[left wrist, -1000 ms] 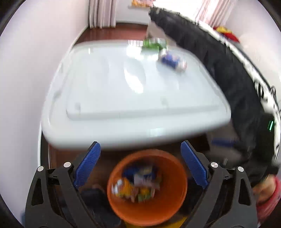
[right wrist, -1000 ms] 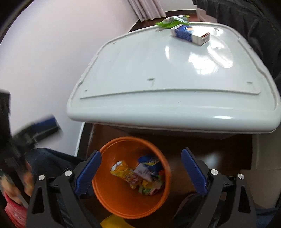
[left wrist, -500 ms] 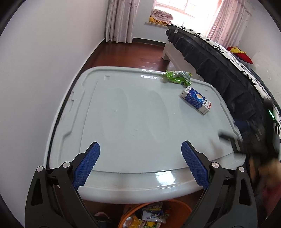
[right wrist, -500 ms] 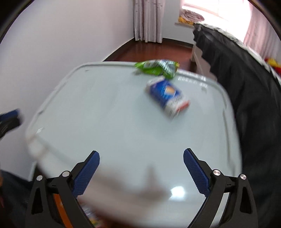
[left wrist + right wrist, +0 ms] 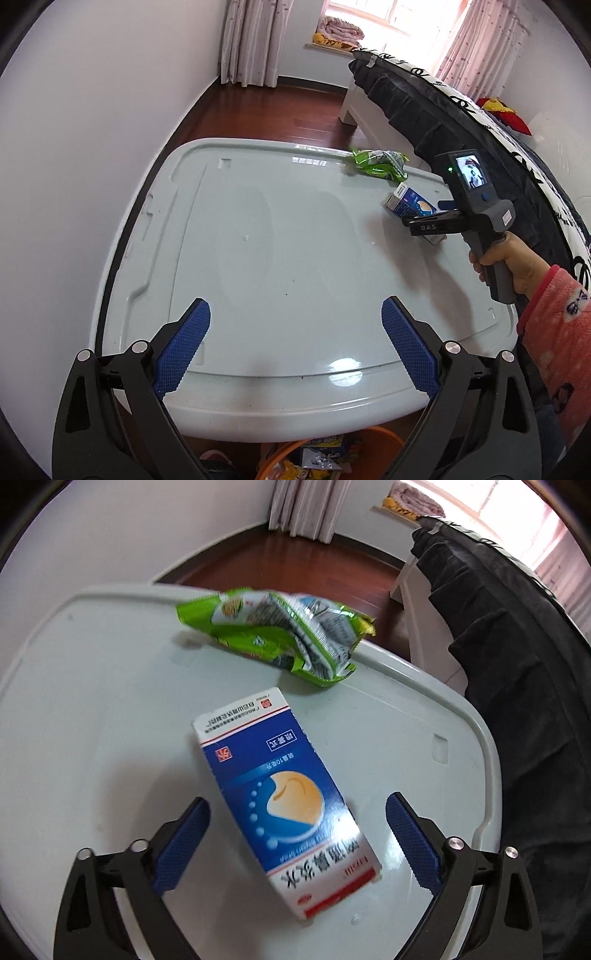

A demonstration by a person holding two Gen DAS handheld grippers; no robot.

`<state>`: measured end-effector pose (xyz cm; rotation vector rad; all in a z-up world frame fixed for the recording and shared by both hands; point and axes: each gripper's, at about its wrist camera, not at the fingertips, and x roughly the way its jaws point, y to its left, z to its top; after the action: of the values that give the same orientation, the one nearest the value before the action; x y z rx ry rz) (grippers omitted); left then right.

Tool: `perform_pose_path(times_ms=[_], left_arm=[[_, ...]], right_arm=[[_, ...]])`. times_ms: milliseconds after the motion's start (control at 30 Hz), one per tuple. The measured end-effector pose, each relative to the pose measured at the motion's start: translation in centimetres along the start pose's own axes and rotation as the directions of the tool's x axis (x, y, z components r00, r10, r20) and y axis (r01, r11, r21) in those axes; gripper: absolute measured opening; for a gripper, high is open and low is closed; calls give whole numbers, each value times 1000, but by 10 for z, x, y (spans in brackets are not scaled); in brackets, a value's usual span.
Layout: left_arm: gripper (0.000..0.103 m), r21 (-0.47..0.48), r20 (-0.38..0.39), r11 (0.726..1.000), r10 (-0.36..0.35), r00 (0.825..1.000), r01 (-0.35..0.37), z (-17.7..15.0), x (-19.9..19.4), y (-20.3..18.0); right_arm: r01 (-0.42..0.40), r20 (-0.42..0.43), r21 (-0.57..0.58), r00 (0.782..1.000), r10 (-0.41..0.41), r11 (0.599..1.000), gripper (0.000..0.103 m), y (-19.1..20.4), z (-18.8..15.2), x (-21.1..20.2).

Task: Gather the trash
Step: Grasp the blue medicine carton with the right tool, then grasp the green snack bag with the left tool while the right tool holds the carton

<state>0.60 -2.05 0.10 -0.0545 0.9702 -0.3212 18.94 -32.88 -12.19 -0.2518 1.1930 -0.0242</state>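
Observation:
A blue and white carton (image 5: 291, 797) lies flat on the pale lid (image 5: 92, 701), also seen as the carton (image 5: 408, 204) in the left wrist view. My right gripper (image 5: 297, 808) hovers over it with the carton between its closing jaws, pads clear of its sides. A crumpled green wrapper (image 5: 280, 635) lies beyond it near the lid's far edge, the same wrapper (image 5: 378, 162) in the left view. My left gripper (image 5: 295, 314) is open over the lid's near side, with nothing between its fingers. The orange bin (image 5: 332, 456) with trash sits below the lid's near edge.
A bed with a dark cover (image 5: 461, 122) runs along the right of the lid (image 5: 277, 258). A white wall (image 5: 92, 129) stands close on the left. Dark wood floor (image 5: 280, 114) lies beyond. A hand in a pink sleeve (image 5: 546, 317) holds the right gripper.
Both grippers left the orange bin and came over the lid. My right gripper swept across to the carton, which now fills its view. The left view has steadied.

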Motion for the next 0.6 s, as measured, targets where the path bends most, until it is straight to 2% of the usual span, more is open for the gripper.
perform_pose_path(times_ms=[33,133,233,367,500,600], left_arm=[[92,-1,-1,1000,3,1000,-3,0,1,0],[92,-12,-19,1000,-8,1000,8,-1,5,1],[92,-29,-32,999,-25,999,24,-1,9,3],[92,-52,-23,999,-8,1000,7,-1,11,5],[92,-60,-16,998,-5,1000,4,-4,18,1],[91,-59,2,998,-25,1000,25,-6,18,-5]], right_arm=[[-18,-3,13,1000,18,1000,70,0,0,-1],[-58,-1,52,998,59,997,63,-2,-6,-9],[-59,7,82,998,59,995,61,2,-24,-23],[-98,58,129,994,91,987,60,6,-55,-53],[-206,136,241,975,177,948,59,2,-100,-99],[-304,201,302,947,251,903,59,-1,-136,-136]])
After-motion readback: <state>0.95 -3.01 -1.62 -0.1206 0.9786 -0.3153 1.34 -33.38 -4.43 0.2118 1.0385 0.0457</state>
